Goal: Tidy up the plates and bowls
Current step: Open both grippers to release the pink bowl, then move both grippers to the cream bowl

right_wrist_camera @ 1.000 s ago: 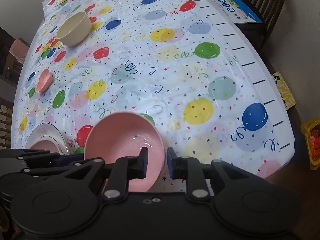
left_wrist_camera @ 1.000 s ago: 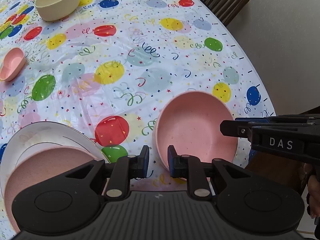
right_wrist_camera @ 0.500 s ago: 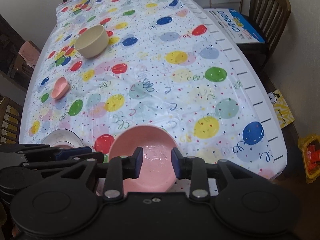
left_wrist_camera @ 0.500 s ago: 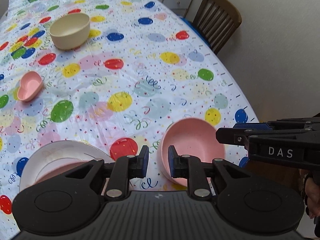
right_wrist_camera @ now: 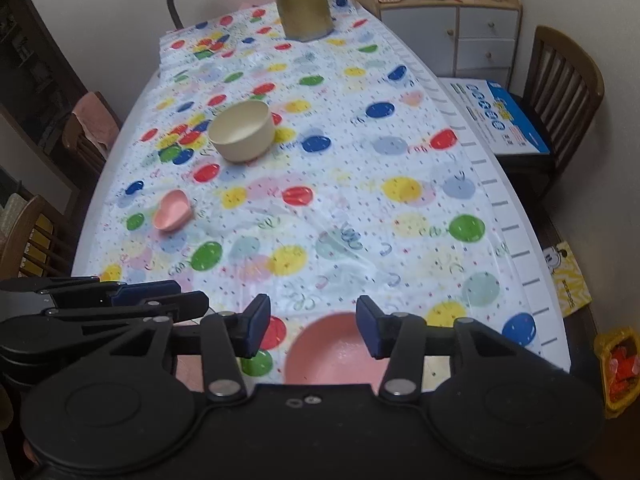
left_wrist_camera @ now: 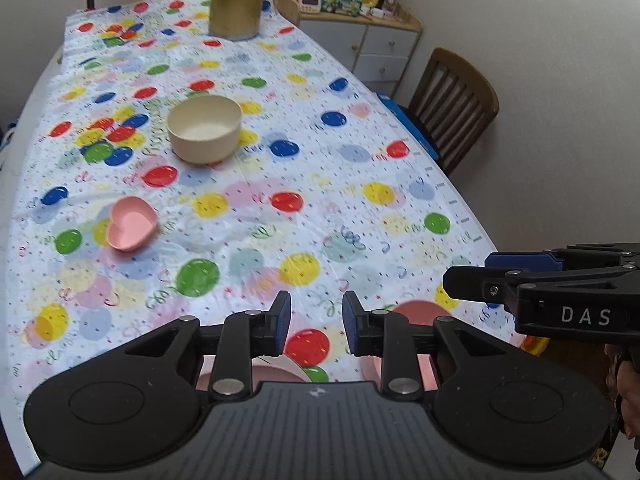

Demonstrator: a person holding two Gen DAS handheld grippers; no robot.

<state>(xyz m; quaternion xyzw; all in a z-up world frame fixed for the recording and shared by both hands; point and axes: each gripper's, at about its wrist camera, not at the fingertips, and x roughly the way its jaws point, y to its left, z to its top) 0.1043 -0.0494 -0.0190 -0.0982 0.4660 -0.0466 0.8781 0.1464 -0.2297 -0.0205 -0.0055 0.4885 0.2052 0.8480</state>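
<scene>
Three bowls, one plate

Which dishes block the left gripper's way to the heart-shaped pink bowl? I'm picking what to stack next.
None visible. Between the left gripper, its empty jaws opening, and the heart-shaped pink bowl lies only bare tablecloth; the cream bowl sits farther back.

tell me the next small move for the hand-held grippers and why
Probably carry the left hand-held gripper out toward the small heart-shaped pink bowl. Both hand-held grippers are opening with nothing between their pads, the right above the big pink bowl, while the heart bowl and cream bowl sit loose farther up the table.
</scene>
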